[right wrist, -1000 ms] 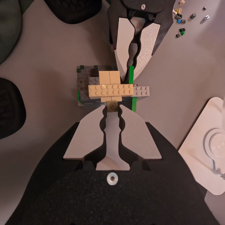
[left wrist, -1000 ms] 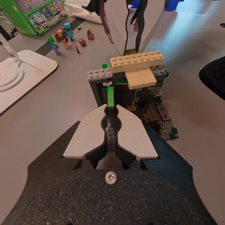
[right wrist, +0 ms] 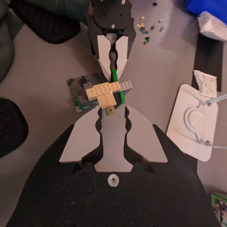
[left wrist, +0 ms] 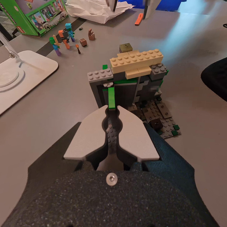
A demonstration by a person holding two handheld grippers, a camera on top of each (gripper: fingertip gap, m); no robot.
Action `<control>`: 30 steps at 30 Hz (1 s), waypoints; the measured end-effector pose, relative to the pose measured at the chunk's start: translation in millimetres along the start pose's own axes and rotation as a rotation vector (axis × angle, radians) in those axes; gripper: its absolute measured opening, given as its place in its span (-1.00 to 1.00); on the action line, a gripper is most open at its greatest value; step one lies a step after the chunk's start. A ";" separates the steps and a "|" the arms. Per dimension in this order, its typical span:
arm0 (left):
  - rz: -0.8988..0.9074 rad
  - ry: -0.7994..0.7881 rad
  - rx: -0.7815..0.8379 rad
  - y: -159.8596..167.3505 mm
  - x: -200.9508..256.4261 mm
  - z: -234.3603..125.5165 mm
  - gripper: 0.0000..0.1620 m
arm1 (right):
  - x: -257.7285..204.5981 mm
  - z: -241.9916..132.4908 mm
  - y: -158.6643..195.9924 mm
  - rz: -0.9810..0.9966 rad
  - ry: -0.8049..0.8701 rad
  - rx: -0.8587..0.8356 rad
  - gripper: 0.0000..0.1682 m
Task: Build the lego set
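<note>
L gripper (left wrist: 112,108): jaws clenched on the near end of a bright green strip (left wrist: 111,97) that hangs down the front of the build. Steadying grip, by the look of it.
R gripper (right wrist: 113,109): jaws released, wide apart, nothing between them; hovering just off the back edge of the build.
Build (left wrist: 125,86): grey/dk-grey wall structure, sits mid-table on a studded grey baseplate (left wrist: 163,124).
Roof: long tan brick (left wrist: 136,60) across the top, two smooth tan tiles (left wrist: 138,72) under it, lt-grey bricks each side.
Olive tile (right wrist: 110,110): single-stud piece, sits at the rear end of the tan tiles, apart from R fingers. Seated or just resting? Can't tell.
Done so far: walls up, roof layer on, green trim on. Minifigs (left wrist: 61,40) assembled, standing near the green set box (left wrist: 30,18).
Left: small loose parts (right wrist: 146,35) scattered behind L gripper, orange piece (left wrist: 138,20) far side. Prob late-mid build; detail bits to go.
Table (left wrist: 61,98): grey. White stand base (left wrist: 24,73) at its edge.
</note>
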State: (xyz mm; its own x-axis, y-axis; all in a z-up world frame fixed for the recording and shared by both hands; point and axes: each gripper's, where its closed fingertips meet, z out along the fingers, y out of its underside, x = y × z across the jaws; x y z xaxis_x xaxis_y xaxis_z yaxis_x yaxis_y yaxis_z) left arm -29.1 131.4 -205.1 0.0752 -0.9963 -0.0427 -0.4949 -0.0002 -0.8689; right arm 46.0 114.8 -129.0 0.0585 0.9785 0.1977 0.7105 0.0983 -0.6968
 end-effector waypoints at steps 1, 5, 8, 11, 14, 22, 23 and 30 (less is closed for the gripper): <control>0.002 0.000 0.001 -0.1 0.3 -0.1 -0.90 | -2.8 -3.3 -2.5 0.024 0.028 0.022 -0.58; 0.010 0.001 0.002 0.3 2.2 -1.5 -0.89 | -24.6 -4.6 0.2 0.114 0.127 0.058 -0.53; 0.022 -0.009 -0.004 1.0 3.9 -3.2 -0.89 | -46.3 8.4 9.2 0.187 0.182 0.053 -0.53; 0.036 -0.028 -0.005 -0.8 5.8 -6.3 -0.88 | -60.6 27.8 19.1 0.265 0.230 0.043 -0.52; 0.043 -0.058 0.011 -6.1 6.5 -11.9 -0.88 | -63.3 44.6 26.3 0.347 0.275 0.035 -0.52; 0.080 -0.095 0.040 -13.3 18.8 -25.3 -0.87 | -55.5 55.7 24.0 0.419 0.409 0.012 -0.72; 0.090 -0.104 0.039 -13.1 19.7 -26.4 -0.87 | -54.8 56.1 23.9 0.426 0.426 0.005 -0.74; 0.105 -0.169 0.093 -21.9 16.4 -43.5 -0.89 | -51.2 58.9 22.5 0.580 0.574 -0.009 -0.77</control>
State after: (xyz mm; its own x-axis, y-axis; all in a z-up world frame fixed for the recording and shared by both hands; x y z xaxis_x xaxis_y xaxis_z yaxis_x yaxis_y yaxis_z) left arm -54.7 111.3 -165.3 0.1755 -0.9618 -0.2103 -0.4263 0.1182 -0.8968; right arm 17.6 77.5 -195.4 0.7671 0.6279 0.1314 0.4624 -0.3991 -0.7918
